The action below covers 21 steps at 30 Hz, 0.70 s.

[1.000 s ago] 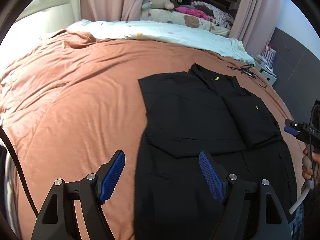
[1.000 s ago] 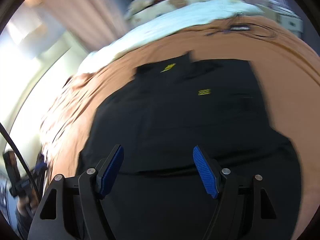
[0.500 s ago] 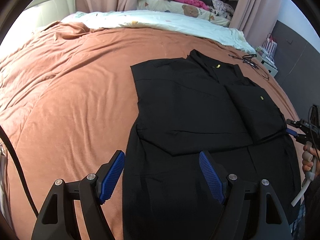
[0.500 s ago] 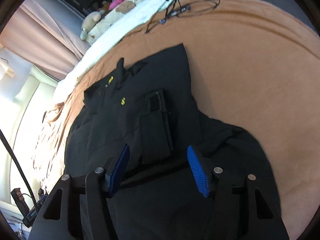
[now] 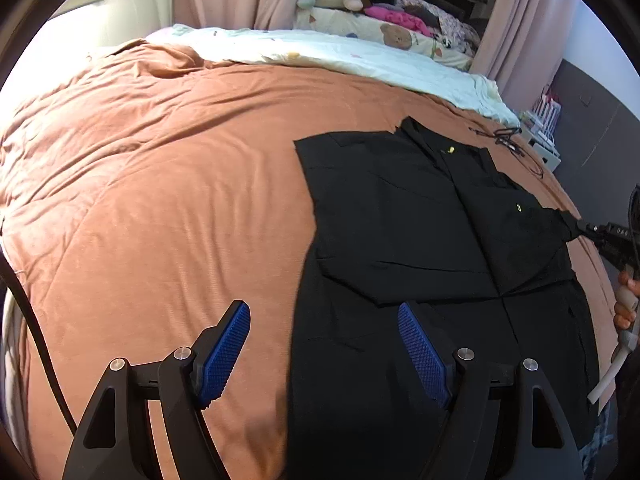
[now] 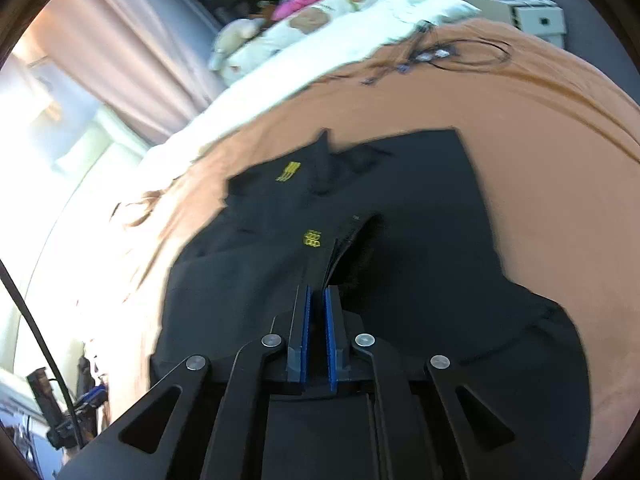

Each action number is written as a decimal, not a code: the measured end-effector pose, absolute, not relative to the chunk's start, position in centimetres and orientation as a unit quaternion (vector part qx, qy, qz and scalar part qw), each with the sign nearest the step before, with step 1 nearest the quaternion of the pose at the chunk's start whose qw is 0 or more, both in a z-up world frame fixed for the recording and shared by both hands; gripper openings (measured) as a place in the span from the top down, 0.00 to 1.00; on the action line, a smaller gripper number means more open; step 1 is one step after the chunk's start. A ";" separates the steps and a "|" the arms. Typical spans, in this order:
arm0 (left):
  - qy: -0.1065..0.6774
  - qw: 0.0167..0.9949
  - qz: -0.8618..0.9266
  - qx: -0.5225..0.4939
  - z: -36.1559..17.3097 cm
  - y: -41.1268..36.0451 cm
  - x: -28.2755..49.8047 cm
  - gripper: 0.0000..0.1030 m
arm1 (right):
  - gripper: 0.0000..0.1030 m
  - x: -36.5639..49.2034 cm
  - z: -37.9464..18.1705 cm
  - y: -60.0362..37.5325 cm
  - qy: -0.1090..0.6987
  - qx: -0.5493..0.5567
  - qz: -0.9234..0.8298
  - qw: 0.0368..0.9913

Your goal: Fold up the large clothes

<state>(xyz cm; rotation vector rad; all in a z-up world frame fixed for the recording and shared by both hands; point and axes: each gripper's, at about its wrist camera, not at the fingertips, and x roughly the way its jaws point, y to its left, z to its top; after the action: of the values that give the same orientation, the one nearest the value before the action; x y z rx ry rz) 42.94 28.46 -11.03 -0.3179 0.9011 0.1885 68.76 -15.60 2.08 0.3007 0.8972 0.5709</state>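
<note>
Black and soft, the big dark jacket (image 5: 420,248) lay spread on the brown bed cover (image 5: 160,200), over on its right half. The right wrist picture was blurry, so the small yellow marks on the jacket were hard to read. The jacket's near end was cut off behind the gripper parts. The right gripper (image 6: 317,300) was pinched shut on a fold of the jacket, lifting it up a little. The left gripper (image 5: 324,344) hung wide open above the jacket's left edge, holding nothing.
</note>
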 end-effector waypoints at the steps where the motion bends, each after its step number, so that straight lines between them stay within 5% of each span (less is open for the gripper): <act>1: 0.431 0.884 0.093 -0.155 -11.0 28.9 42.5 0.24 | 0.97 68.5 2.6 -14.3 0.422 0.138 0.280 0.851; 18: 0.408 0.876 0.155 -0.206 -10.9 37.5 35.0 0.24 | 0.97 61.5 0.8 3.9 0.404 0.028 0.430 0.807; 21: 0.409 0.873 0.165 -0.210 -11.0 38.4 34.5 0.24 | 0.86 61.6 -0.7 6.2 0.424 0.006 0.434 0.795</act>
<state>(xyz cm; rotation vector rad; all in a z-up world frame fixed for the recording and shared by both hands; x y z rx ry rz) 34.48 38.40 -11.01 -0.4385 0.8548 0.3440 61.55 6.16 -0.67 0.0137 0.9102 0.9315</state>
